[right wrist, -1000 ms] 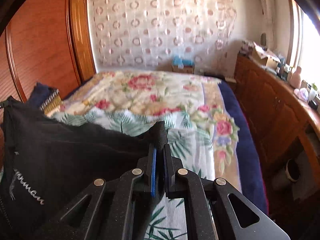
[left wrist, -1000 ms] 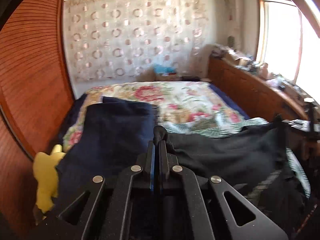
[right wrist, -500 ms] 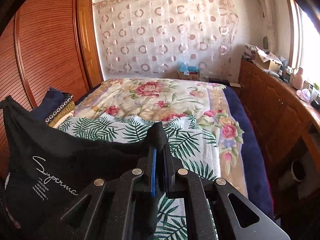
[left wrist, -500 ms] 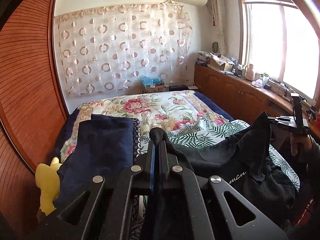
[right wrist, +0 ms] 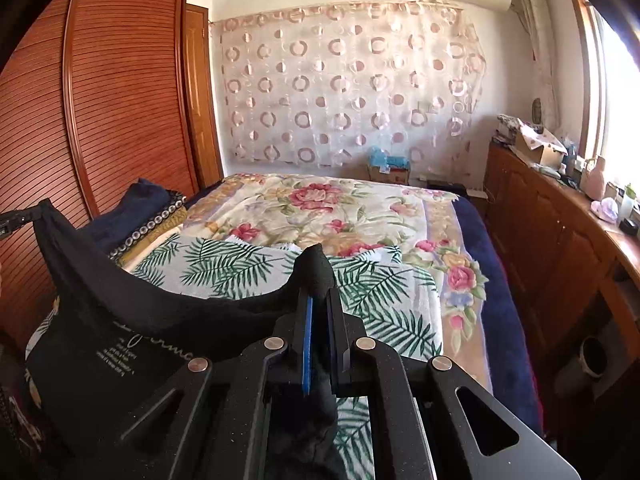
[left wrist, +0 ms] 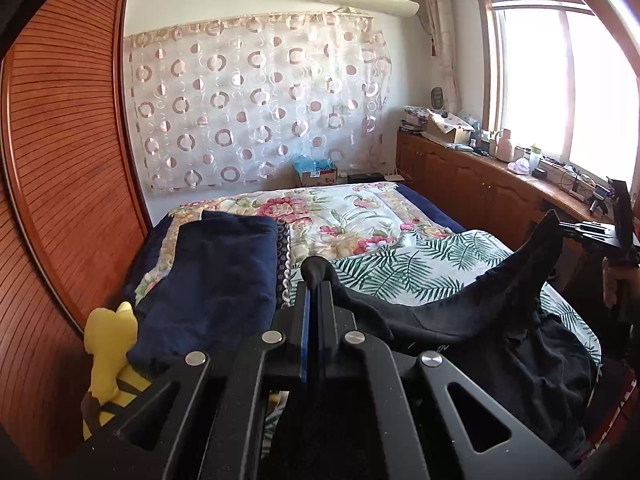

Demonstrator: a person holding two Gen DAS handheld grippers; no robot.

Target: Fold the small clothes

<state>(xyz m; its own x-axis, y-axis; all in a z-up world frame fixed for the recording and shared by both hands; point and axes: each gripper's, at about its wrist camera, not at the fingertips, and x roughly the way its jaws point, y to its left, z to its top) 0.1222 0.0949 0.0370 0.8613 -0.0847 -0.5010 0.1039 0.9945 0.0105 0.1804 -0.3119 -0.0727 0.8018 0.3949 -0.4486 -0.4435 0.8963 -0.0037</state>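
Left wrist view looks along the left gripper (left wrist: 315,292), whose two fingers are pressed together on a bunched corner of a black garment (left wrist: 492,320). From that pinch the dark cloth runs rightward in a sagging line, rising to a second peak at the right gripper (left wrist: 576,230), seen far right with the person's hand below it. The garment hangs above the near end of the bed (left wrist: 360,216), over a leaf-print sheet (left wrist: 420,260) that lies on a floral bedspread (left wrist: 328,216).

Right wrist view shows the right gripper (right wrist: 318,304) closed on the other corner of the black garment (right wrist: 120,320), the fabric bulging out past the fingertips. White lettering (partly creased, not fully readable) shows on the cloth at lower left, and the left-held corner peaks at the far left edge.

A folded navy cloth (left wrist: 216,276) rests on the bed's left side, beside a yellow plush toy (left wrist: 108,344) near the slatted wooden wardrobe (left wrist: 60,160). A circle-patterned curtain (left wrist: 260,104) hangs behind the bed.
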